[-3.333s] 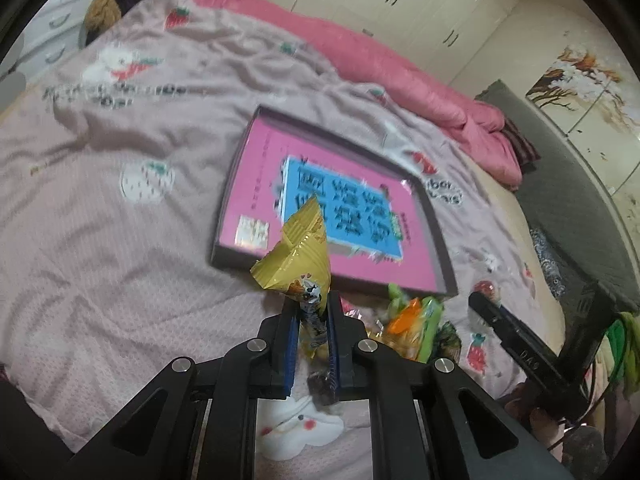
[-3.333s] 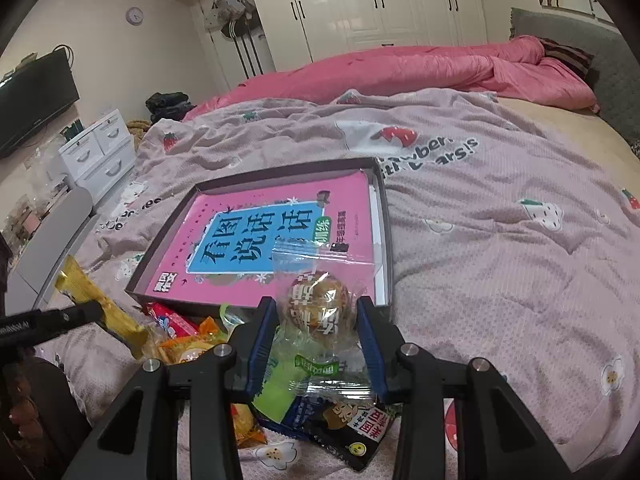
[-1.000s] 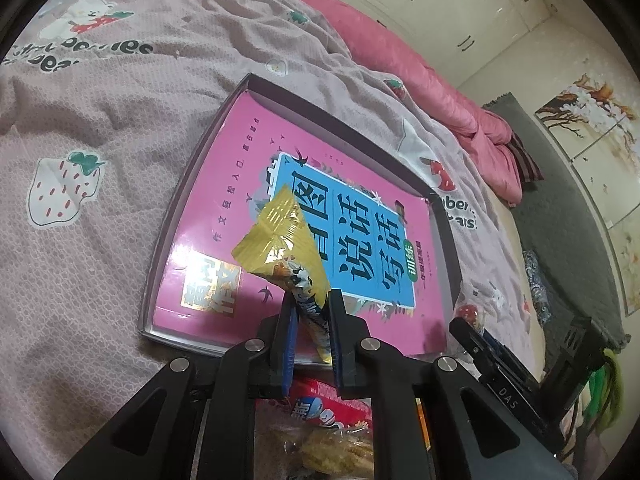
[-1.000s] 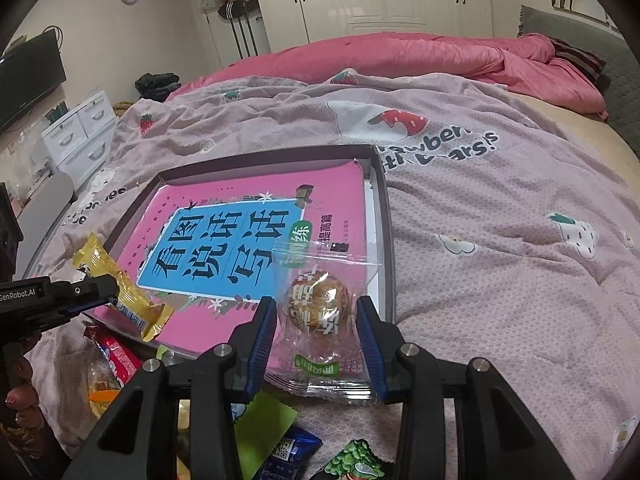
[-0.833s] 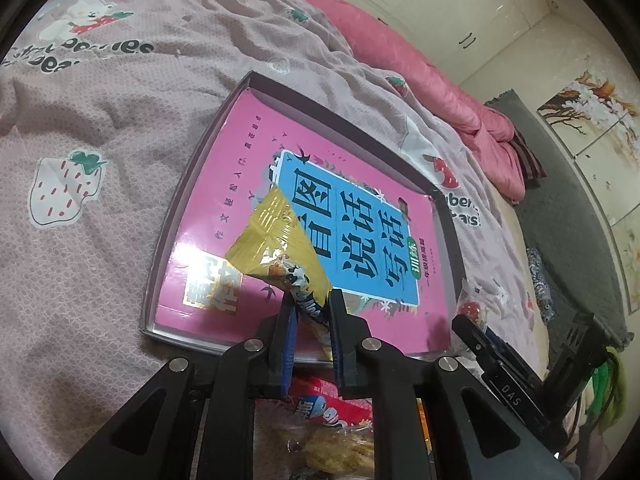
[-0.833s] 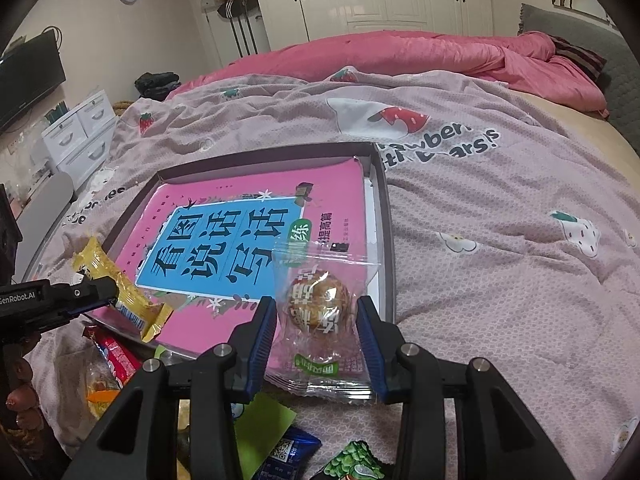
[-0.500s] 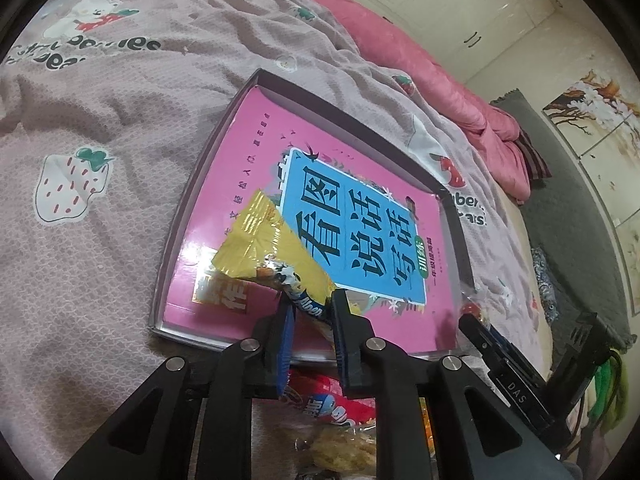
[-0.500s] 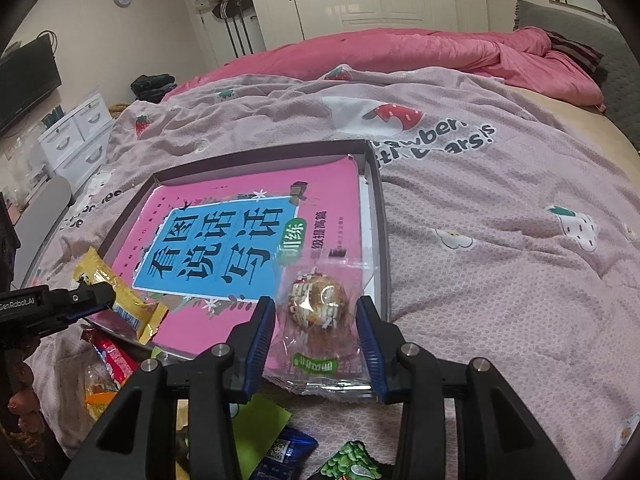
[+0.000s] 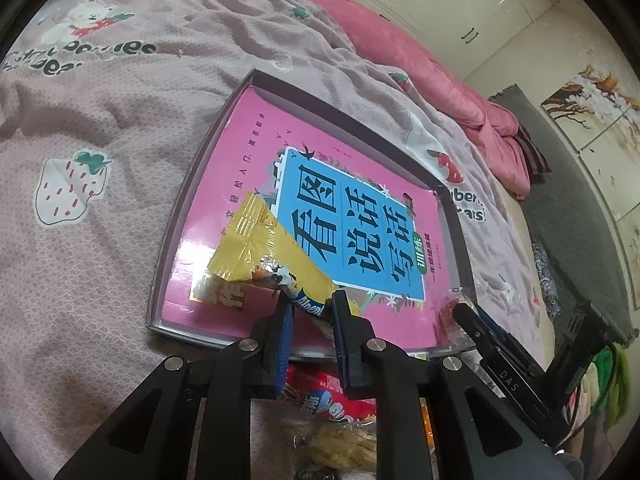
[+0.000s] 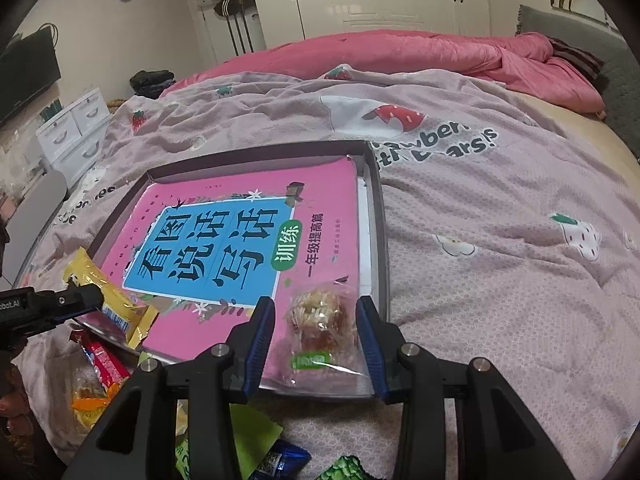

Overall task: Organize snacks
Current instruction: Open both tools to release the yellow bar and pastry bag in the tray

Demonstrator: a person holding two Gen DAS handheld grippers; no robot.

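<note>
Now the yellow snack packet [image 9: 267,255] lies with its far end on the pink book [image 9: 340,216] in the shallow tray [image 9: 192,216], its near end sitting between the fingers of the left gripper [image 9: 311,307]; the jaws are barely parted and I cannot tell whether the pads press the wrapper. To its right, the right gripper [image 10: 316,314] straddles the clear-bagged pastry [image 10: 322,322], which rests flat on the book's near right corner, just inside the tray wall; the jaws stand a little apart, with a slim gap showing on both sides of the bag. A second ago the packet was pinched and tilted up off the cover, and the pastry bag stood higher between the right fingers; both have since come down onto the book. Below the grippers, a red wrapper [image 9: 320,394] and other loose snacks [image 10: 264,446] lie on the strawberry-print bedspread [image 10: 500,240].
</note>
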